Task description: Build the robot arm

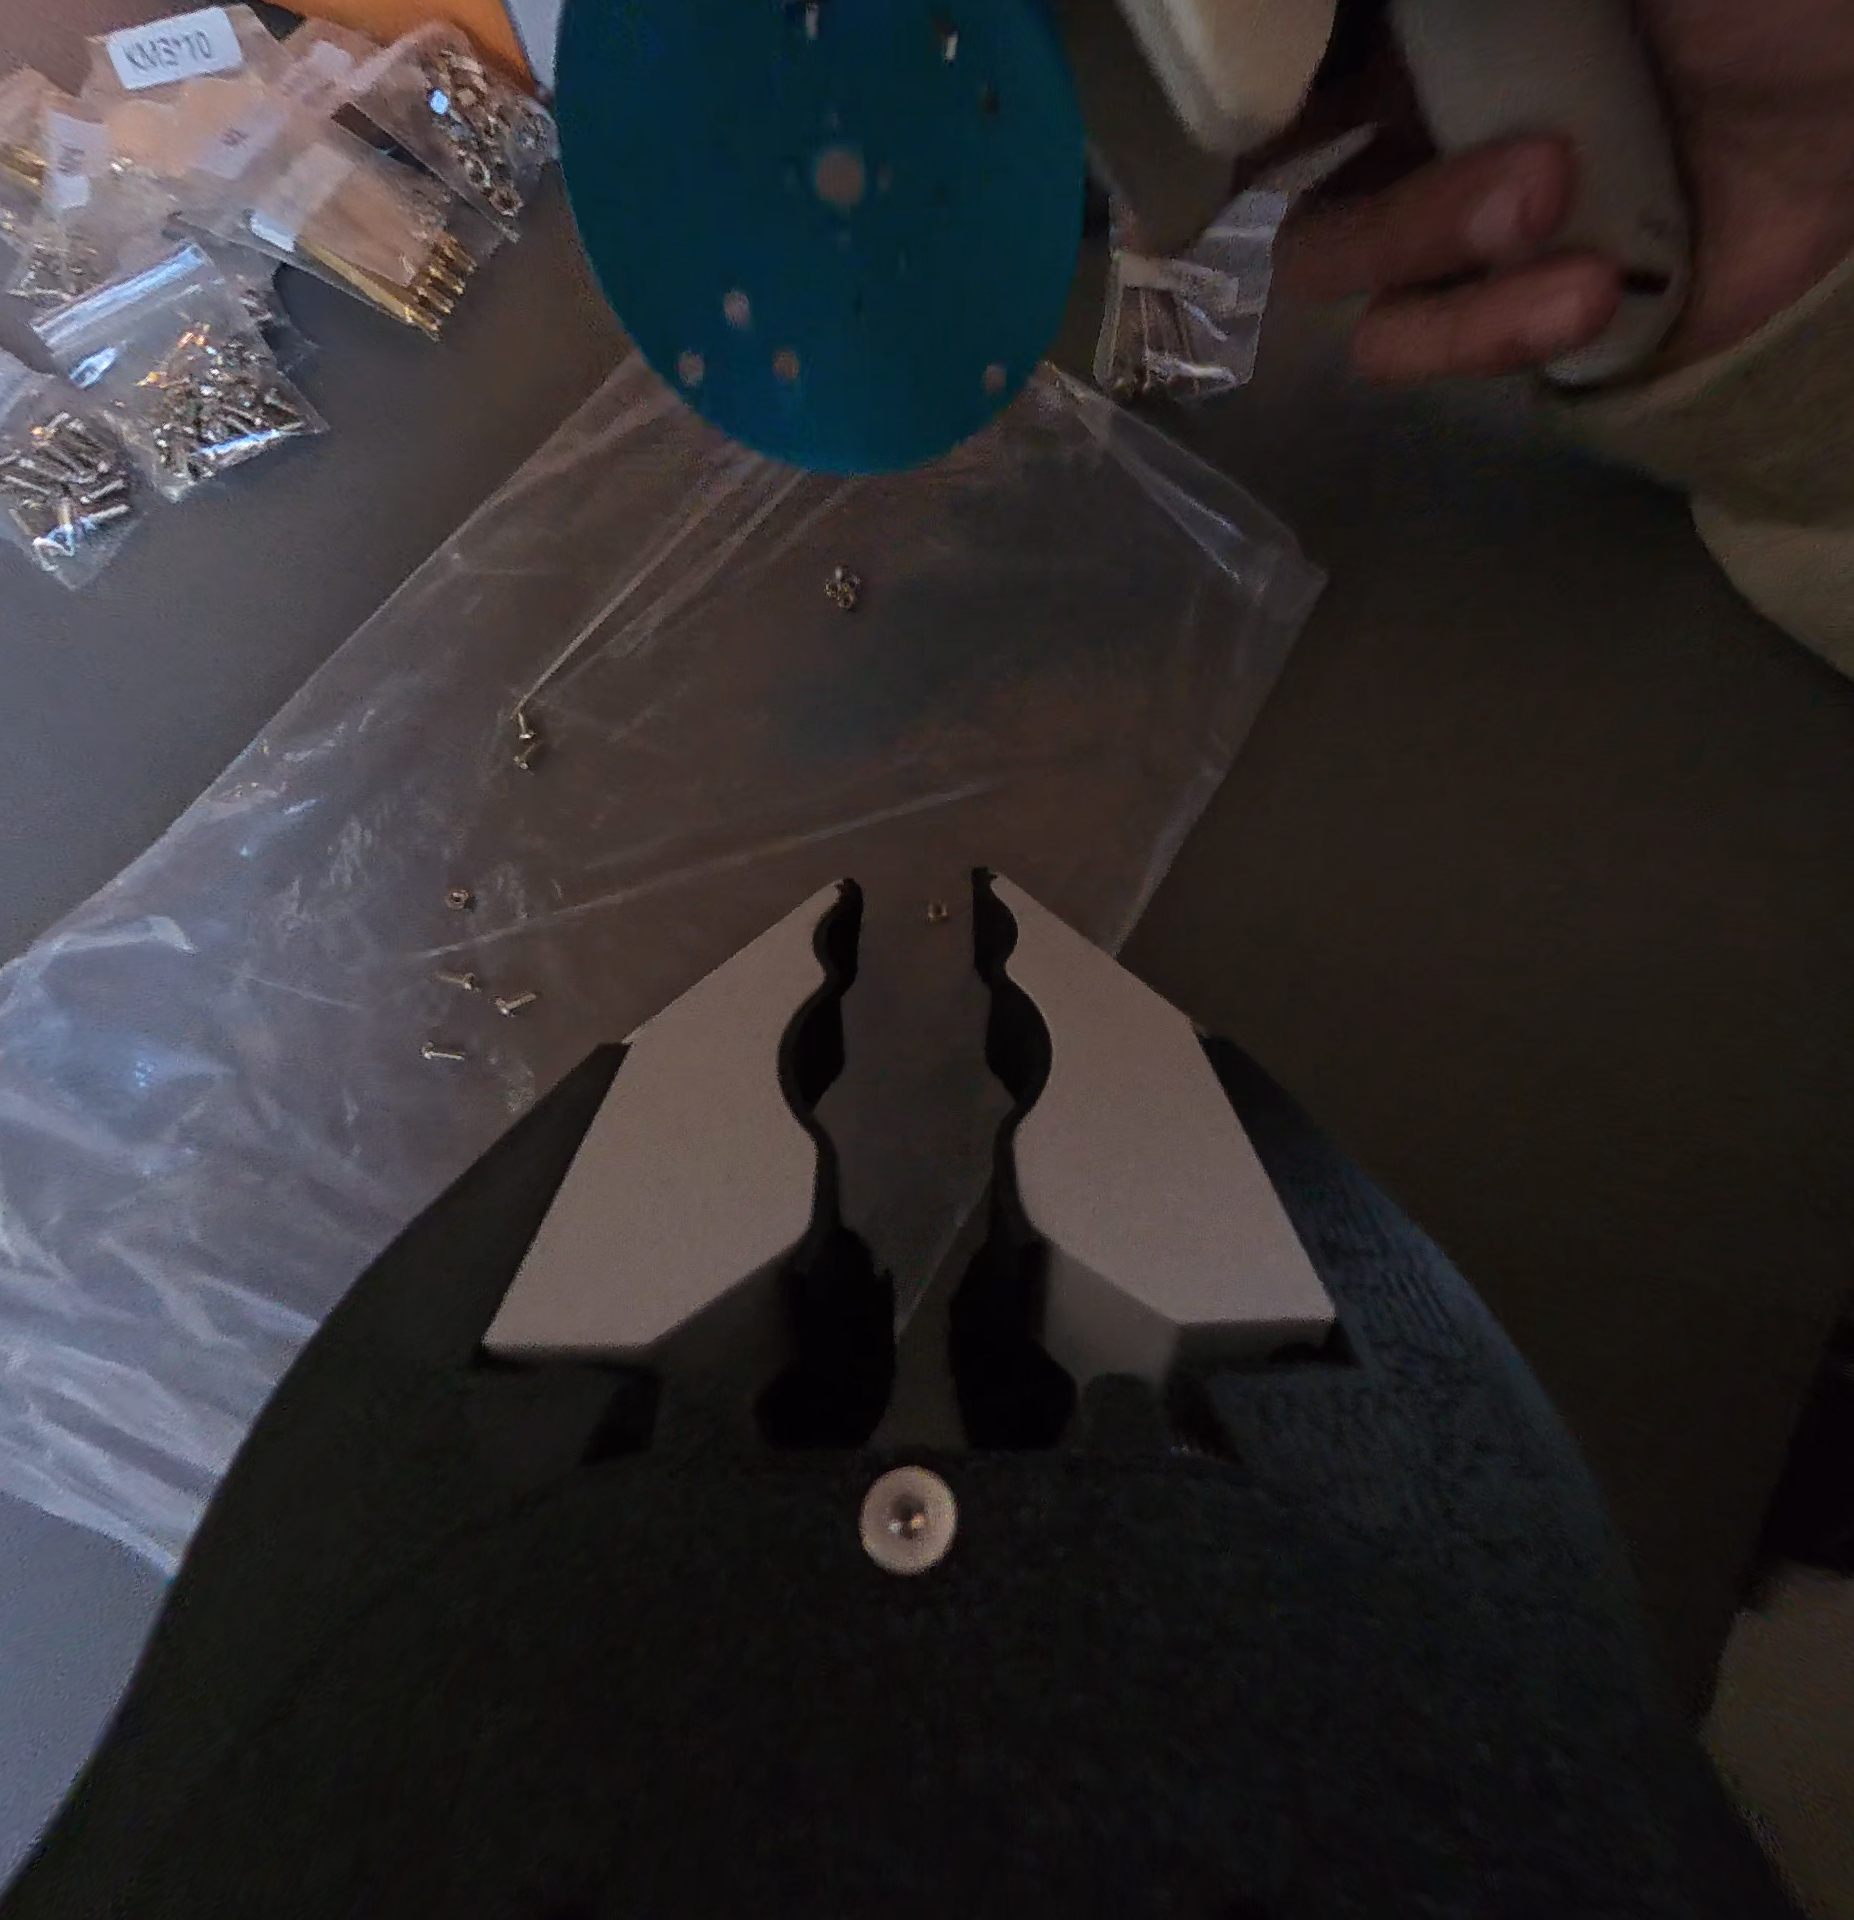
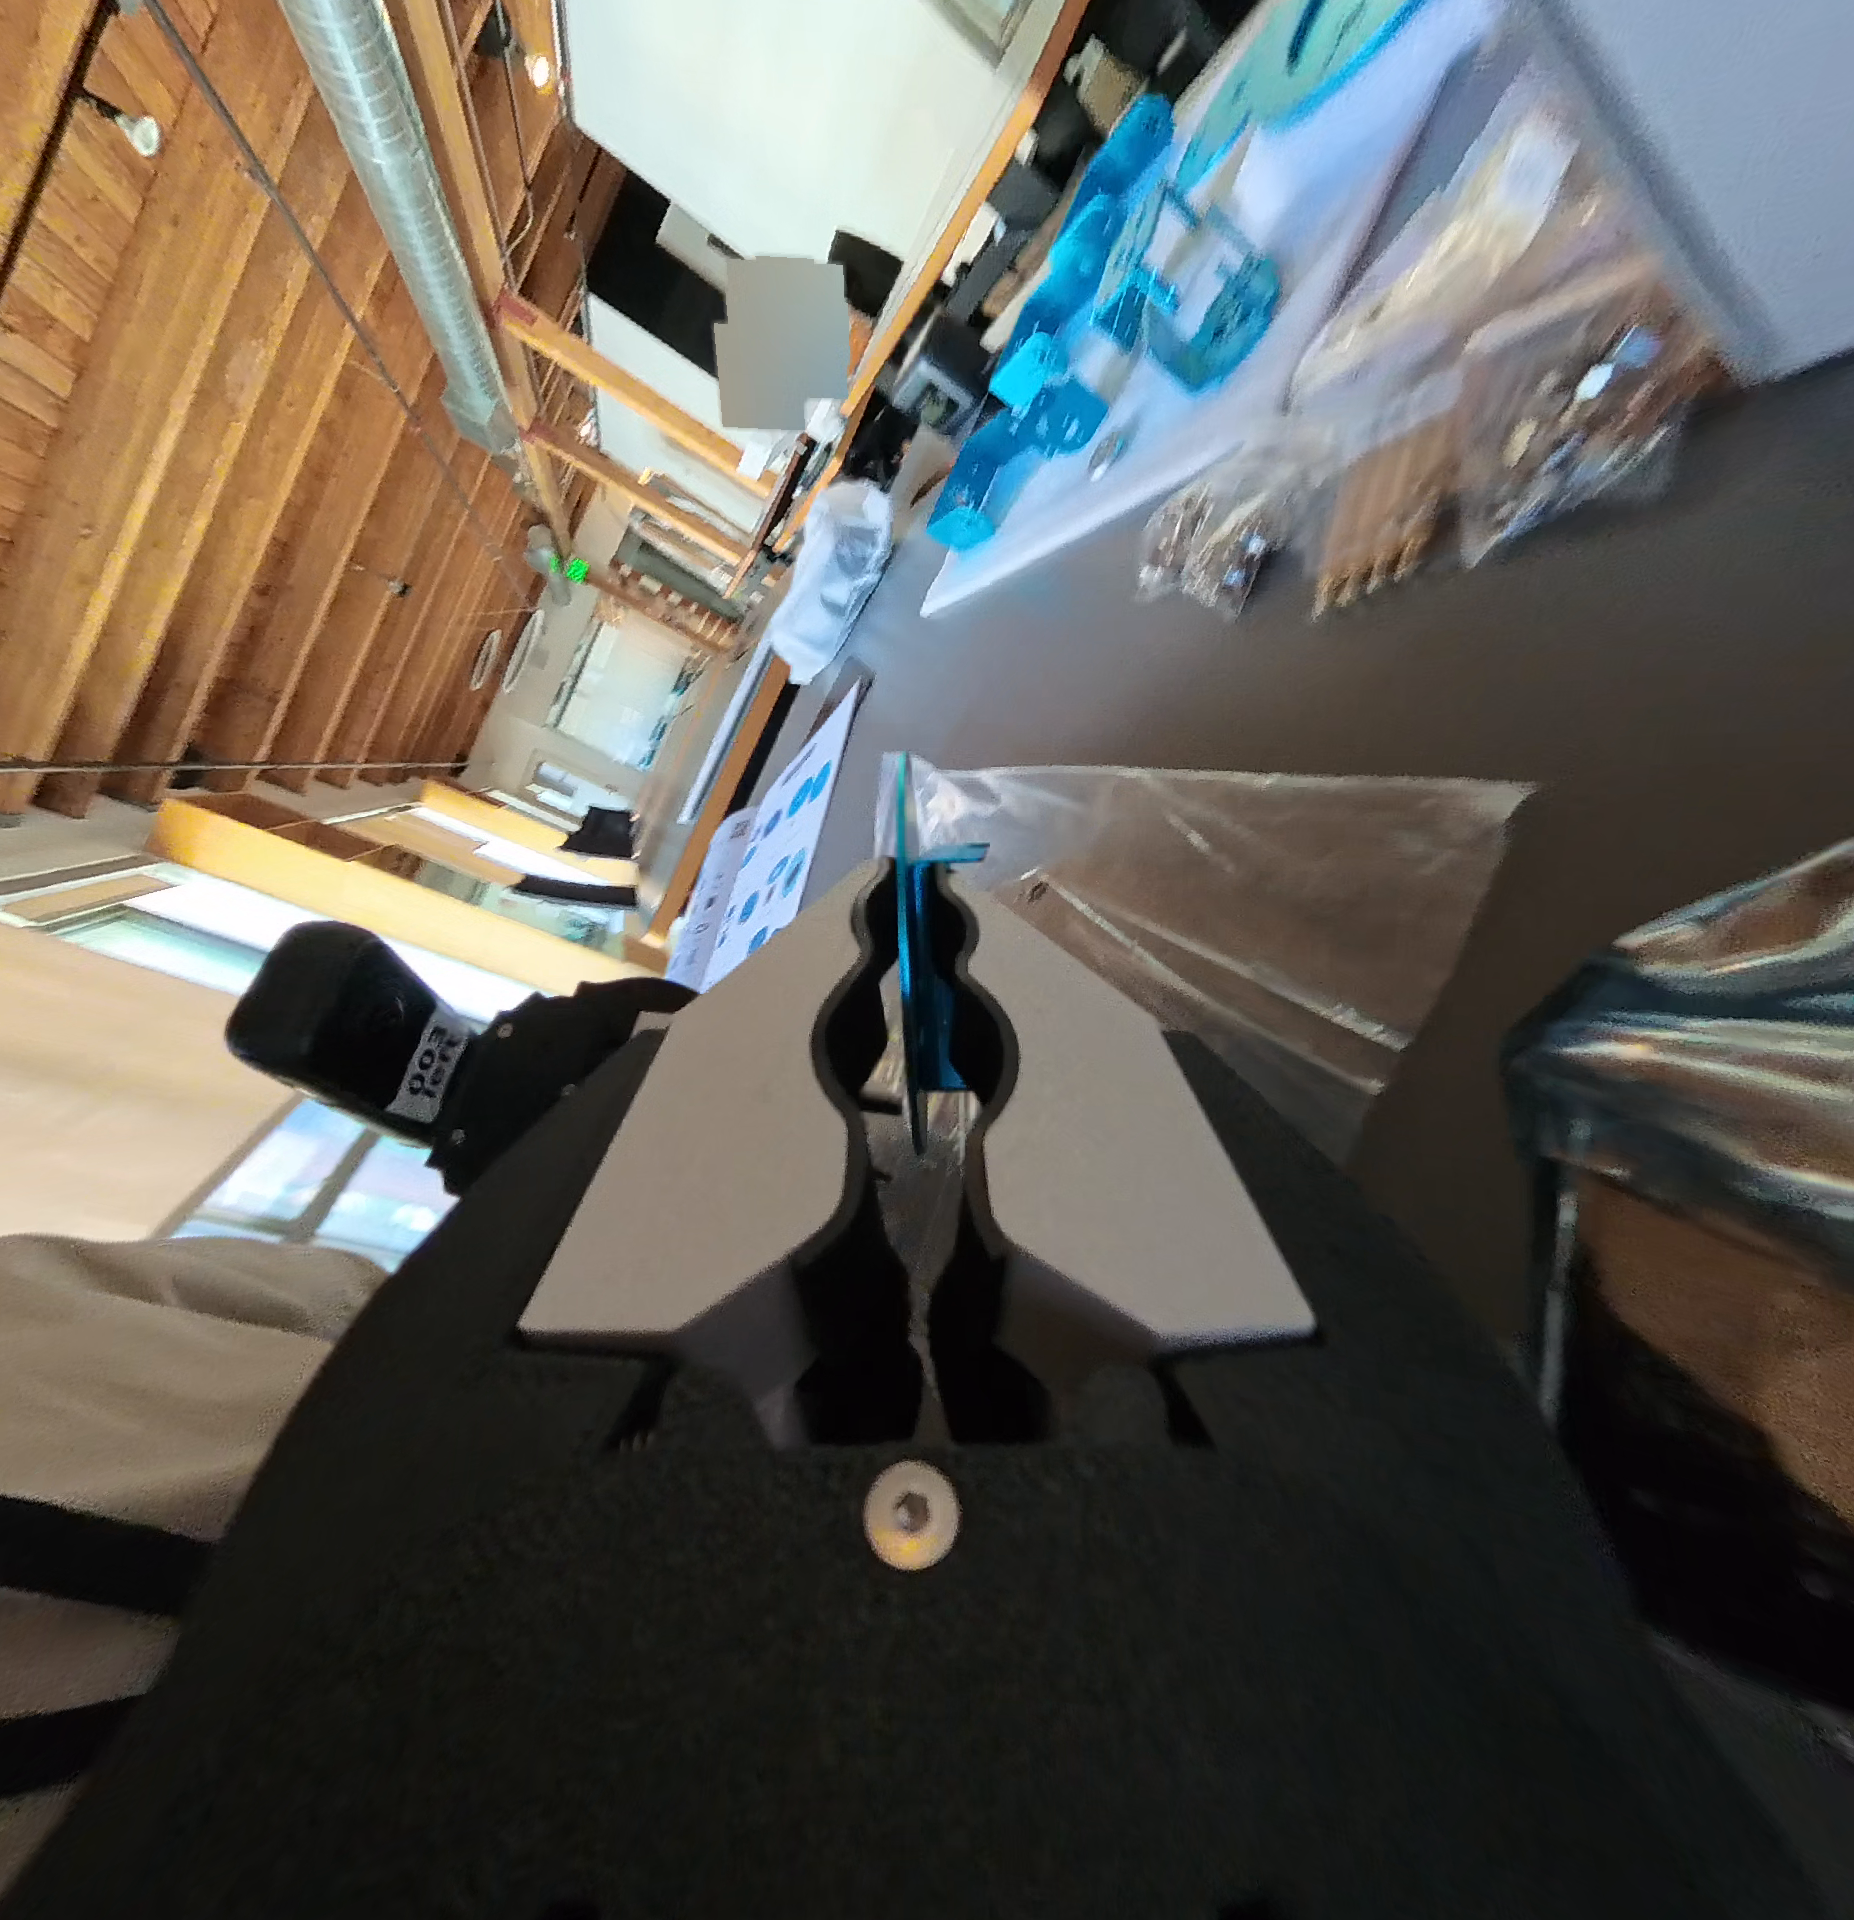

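One blue disc, one clear bag, loose screws on worktop (image 1: pixel 1422 831).
Right hand-held gripper (image 2: pixel 918 873) clamps blue disc (image 1: pixel 819 208) edge-on; left hand-held gripper (image 1: pixel 910 888) parted, empty, over clear bag (image 1: pixel 694 727); one small nut (image 1: pixel 938 911) between its tips.

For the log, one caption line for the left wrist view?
Left gripper open above a small nut on a clear plastic bag, blue perforated disc held beyond.

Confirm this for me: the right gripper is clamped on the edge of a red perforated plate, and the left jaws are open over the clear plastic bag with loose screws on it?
Not quite: the plate is blue, as both wrist views show. The rest holds: the right gripper clamps its edge, and the left gripper is open over the clear plastic bag with loose screws.
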`<action>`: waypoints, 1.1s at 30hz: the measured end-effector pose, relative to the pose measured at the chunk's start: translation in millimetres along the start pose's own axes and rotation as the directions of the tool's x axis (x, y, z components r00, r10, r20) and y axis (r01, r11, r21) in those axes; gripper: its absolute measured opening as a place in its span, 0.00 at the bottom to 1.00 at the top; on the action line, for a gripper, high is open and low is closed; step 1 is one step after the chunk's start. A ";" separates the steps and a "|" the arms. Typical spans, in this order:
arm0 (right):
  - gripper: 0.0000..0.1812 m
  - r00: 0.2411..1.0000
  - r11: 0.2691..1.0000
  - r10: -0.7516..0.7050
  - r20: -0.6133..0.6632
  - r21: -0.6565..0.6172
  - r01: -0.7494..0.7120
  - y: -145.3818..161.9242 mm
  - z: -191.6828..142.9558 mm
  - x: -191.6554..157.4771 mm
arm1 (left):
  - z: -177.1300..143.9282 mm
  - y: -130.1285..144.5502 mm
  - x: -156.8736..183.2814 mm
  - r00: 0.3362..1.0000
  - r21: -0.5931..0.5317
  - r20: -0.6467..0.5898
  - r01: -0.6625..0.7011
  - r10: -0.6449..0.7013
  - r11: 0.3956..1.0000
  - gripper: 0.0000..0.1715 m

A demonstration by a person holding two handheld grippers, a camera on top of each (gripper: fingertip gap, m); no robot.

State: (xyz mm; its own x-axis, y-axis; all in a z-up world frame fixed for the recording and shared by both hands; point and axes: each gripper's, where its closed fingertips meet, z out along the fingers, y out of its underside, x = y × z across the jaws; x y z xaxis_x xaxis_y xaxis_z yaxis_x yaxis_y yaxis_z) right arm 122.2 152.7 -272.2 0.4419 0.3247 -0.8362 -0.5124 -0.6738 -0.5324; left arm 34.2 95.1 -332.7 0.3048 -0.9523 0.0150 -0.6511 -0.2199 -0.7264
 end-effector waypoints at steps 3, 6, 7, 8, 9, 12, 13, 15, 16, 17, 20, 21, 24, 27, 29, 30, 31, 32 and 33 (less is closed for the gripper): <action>0.02 0.990 0.991 -0.115 -0.086 0.060 0.120 -16.5 -12.6 -0.1 | 1.0 -10.7 -6.1 0.998 -0.013 -0.032 -0.055 0.054 0.998 0.15; 0.02 0.980 0.981 -0.165 -0.112 0.083 0.175 -23.3 -18.0 -4.4 | 5.2 -34.4 -3.8 0.982 0.032 -0.113 -0.149 0.152 0.988 0.17; 0.02 0.982 0.982 -0.154 -0.106 0.093 0.164 -25.0 -19.9 -4.7 | 8.3 -40.4 -5.8 0.976 0.047 -0.124 -0.177 0.181 0.983 0.16; 0.02 0.985 0.983 -0.142 -0.101 0.105 0.153 -27.3 -22.5 -4.6 | 11.9 -43.4 -6.8 0.971 0.042 -0.143 -0.188 0.192 0.981 0.16; 0.02 0.986 0.982 -0.134 -0.101 0.119 0.145 -30.0 -25.2 -3.9 | 15.9 -44.5 -6.5 0.969 0.020 -0.167 -0.182 0.183 0.983 0.16; 0.02 0.985 0.979 -0.134 -0.109 0.141 0.148 -35.8 -30.6 -3.4 | 26.0 -45.6 -11.6 0.979 -0.066 -0.177 -0.117 0.104 0.991 0.17; 0.02 0.985 0.979 -0.136 -0.110 0.141 0.151 -36.0 -30.8 -3.5 | 28.1 -46.7 -17.1 0.983 -0.092 -0.160 -0.103 0.087 0.990 0.18; 0.02 0.986 0.979 -0.132 -0.106 0.141 0.146 -35.9 -31.0 -3.9 | 30.6 -50.1 -26.7 0.984 -0.141 -0.148 -0.120 0.099 0.983 0.22; 0.02 0.986 0.980 -0.129 -0.101 0.142 0.143 -36.2 -31.3 -4.3 | 31.6 -55.0 -29.5 0.982 -0.146 -0.151 -0.137 0.114 0.980 0.23; 0.02 0.987 0.979 -0.128 -0.100 0.144 0.142 -36.9 -32.0 -4.6 | 32.0 -61.7 -27.9 0.975 -0.131 -0.175 -0.158 0.134 0.979 0.22; 0.02 0.986 0.977 -0.131 -0.102 0.158 0.146 -40.2 -35.6 -5.3 | 35.3 -71.9 -16.1 0.930 -0.042 -0.263 -0.276 0.256 0.960 0.08; 0.02 0.986 0.975 -0.131 -0.102 0.165 0.147 -41.7 -37.0 -5.8 | 38.2 -69.5 -14.4 0.911 -0.029 -0.278 -0.325 0.305 0.945 0.05; 0.02 0.985 0.972 -0.136 -0.109 0.176 0.154 -44.6 -40.3 -5.9 | 44.2 -59.2 -13.1 0.874 -0.050 -0.311 -0.406 0.372 0.912 0.05; 0.02 0.986 0.973 -0.131 -0.105 0.179 0.148 -45.3 -41.1 -5.9 | 46.1 -50.0 -16.3 0.885 -0.126 -0.343 -0.375 0.315 0.918 0.11; 0.02 0.987 0.973 -0.128 -0.101 0.181 0.145 -45.8 -41.6 -6.1 | 48.2 -46.8 -17.8 0.890 -0.131 -0.338 -0.367 0.307 0.921 0.11; 0.02 0.987 0.973 -0.126 -0.098 0.181 0.143 -45.9 -41.6 -6.4 | 49.7 -45.6 -17.0 0.886 -0.122 -0.332 -0.380 0.323 0.917 0.11; 0.02 0.988 0.974 -0.125 -0.095 0.180 0.141 -45.7 -41.4 -6.7 | 51.9 -45.6 -16.5 0.882 -0.108 -0.319 -0.398 0.347 0.911 0.11; 0.02 0.988 0.974 -0.125 -0.093 0.179 0.140 -45.4 -41.2 -7.1 | 54.5 -46.0 -16.8 0.878 -0.096 -0.300 -0.416 0.373 0.904 0.09; 0.02 0.988 0.974 -0.125 -0.091 0.178 0.140 -45.2 -40.9 -7.2 | 56.9 -45.9 -18.0 0.876 -0.092 -0.282 -0.431 0.392 0.897 0.07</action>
State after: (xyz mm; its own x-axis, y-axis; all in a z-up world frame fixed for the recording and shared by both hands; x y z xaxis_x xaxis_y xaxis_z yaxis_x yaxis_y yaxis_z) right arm 172.2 153.7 -236.8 0.5678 0.3444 -0.7477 -0.5684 -0.4930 -0.6587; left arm 98.2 134.3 -338.7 -0.1846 -0.9798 -0.0774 -0.7800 0.1939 -0.5949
